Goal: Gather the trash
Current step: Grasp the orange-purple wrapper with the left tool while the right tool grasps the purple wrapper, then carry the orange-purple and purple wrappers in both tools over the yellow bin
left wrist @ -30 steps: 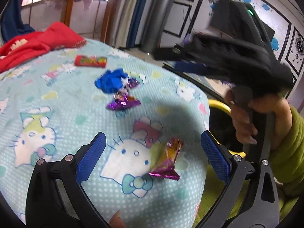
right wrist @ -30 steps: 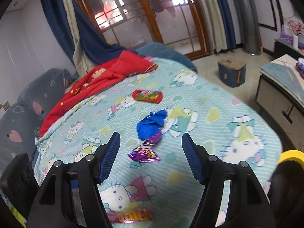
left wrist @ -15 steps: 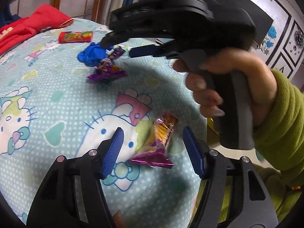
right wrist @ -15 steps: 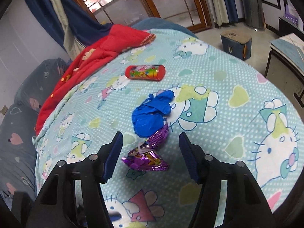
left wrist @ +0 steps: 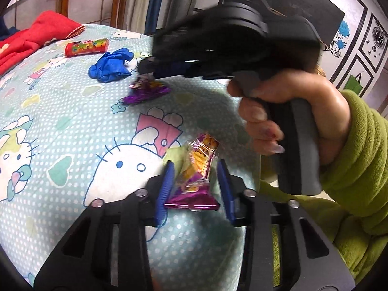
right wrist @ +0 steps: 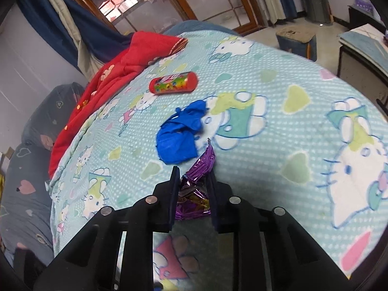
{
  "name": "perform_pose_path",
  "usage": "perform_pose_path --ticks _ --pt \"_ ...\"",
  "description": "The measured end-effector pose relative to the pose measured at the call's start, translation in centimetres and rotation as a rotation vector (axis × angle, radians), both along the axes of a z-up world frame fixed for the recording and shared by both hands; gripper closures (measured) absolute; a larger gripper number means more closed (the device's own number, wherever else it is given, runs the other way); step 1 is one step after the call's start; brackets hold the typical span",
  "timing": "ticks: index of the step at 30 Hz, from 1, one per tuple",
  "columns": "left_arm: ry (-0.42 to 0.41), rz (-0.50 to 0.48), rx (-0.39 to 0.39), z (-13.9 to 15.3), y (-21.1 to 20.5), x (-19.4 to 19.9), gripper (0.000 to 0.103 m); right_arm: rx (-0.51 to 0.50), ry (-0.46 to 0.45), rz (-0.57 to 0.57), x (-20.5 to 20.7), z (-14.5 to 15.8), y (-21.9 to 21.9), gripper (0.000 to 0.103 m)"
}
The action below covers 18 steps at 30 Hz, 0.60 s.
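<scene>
An orange and magenta snack wrapper (left wrist: 197,167) lies flat on the cartoon-cat blanket (left wrist: 60,126). It sits between the blue pads of my left gripper (left wrist: 196,186), whose jaws are closing, with gaps still showing along the wrapper's sides. A crumpled purple foil wrapper (right wrist: 201,167) fills the narrow gap of my right gripper (right wrist: 192,189); those jaws are closing too and the pads press on the foil. In the left wrist view the right gripper (left wrist: 148,70) is blurred, held by a hand (left wrist: 291,111), its tip over the purple wrapper (left wrist: 145,92).
A crumpled blue glove (right wrist: 180,138) lies just beyond the purple wrapper, and a red candy tube (right wrist: 173,82) farther back. A red cloth (right wrist: 121,65) covers the far left of the bed. The bed's edge drops off at the right; a stool (right wrist: 295,38) stands on the floor.
Both grippers came down onto their wrappers and their jaws narrowed from wide to close around them. The right gripper and its hand swung in over the purple wrapper in the left wrist view.
</scene>
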<state>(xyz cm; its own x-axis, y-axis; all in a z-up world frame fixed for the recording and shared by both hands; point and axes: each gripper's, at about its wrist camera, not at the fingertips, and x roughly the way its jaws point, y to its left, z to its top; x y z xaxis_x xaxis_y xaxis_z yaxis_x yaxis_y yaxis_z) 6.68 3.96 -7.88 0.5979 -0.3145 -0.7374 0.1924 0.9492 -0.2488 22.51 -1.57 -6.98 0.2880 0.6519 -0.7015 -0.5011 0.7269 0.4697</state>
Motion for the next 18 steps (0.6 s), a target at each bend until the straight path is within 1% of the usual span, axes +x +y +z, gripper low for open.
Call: perform_pose_path --ticks 7,12,18 --pt "-0.004 0.003 0.022 0.1 -0.3 -0.1 0.079 0.0 -0.044 -0.083 -0.6 0.1 -4.3 0.082" --pt "-0.018 0.004 0.036 0.3 -0.6 -0.3 0.079 0.017 -0.061 -0.117 -1.2 0.4 -6.9 0.083" --pt "-0.065 0.011 0.046 1.2 -1.0 0.0 0.079 0.045 -0.088 -0.165 -1.1 1.7 -9.7 0.083"
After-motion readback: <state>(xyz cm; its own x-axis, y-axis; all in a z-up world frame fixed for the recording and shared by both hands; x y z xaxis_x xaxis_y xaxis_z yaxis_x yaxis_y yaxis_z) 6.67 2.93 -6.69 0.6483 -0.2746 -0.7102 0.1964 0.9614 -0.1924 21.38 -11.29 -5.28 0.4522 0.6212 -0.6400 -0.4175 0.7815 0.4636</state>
